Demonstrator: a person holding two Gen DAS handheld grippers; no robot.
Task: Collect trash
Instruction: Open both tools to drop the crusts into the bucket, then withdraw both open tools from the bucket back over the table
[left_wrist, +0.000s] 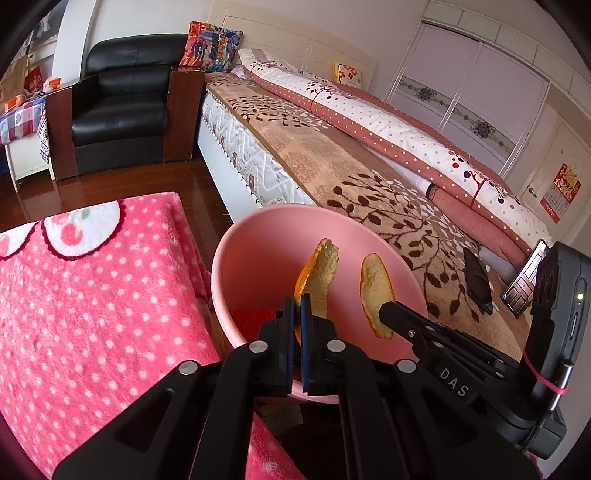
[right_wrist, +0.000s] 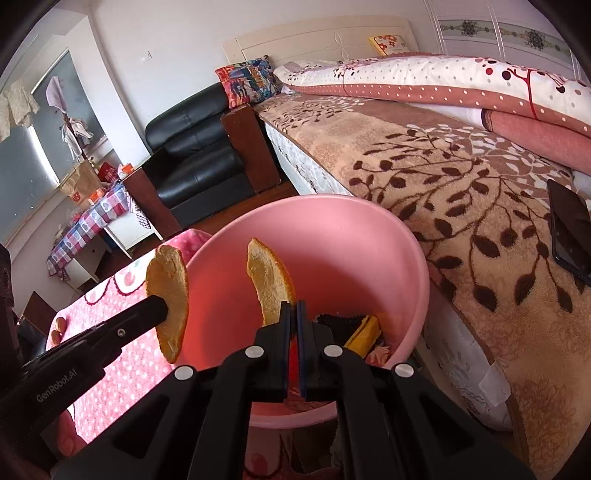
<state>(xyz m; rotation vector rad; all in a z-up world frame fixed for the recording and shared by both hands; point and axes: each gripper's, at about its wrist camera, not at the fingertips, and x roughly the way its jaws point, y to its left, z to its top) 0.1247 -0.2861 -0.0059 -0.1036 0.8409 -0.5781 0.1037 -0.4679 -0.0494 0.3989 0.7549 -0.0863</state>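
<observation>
I hold a gripper in each hand, both tilted down over a pink plastic bin (left_wrist: 258, 266) that stands between a bed and a tabletop draped in a pink polka-dot fleece cloth (left_wrist: 92, 295). My left gripper (left_wrist: 297, 301) is pinching a curled strip of orange peel (left_wrist: 319, 273) by its lower end, so the strip stands up in front of the bin's mouth. My right gripper (right_wrist: 293, 306) is pinching a second piece of peel (right_wrist: 267, 280) the same way. Each peel hangs over the bin's opening, which I judge puts them where a release would drop them inside. The bin already holds other rubbish: something red, something dark and a yellow scrap (right_wrist: 367, 328). Two small nut-like things (right_wrist: 59, 328) lie on the pink cloth, near its edge. The bed (left_wrist: 332, 173) has a brown leaf-patterned blanket, a rolled dotted quilt and a dark phone (right_wrist: 570, 236). Beyond stand a black leather armchair (left_wrist: 122, 99), a wooden floor and pale wardrobe doors.
</observation>
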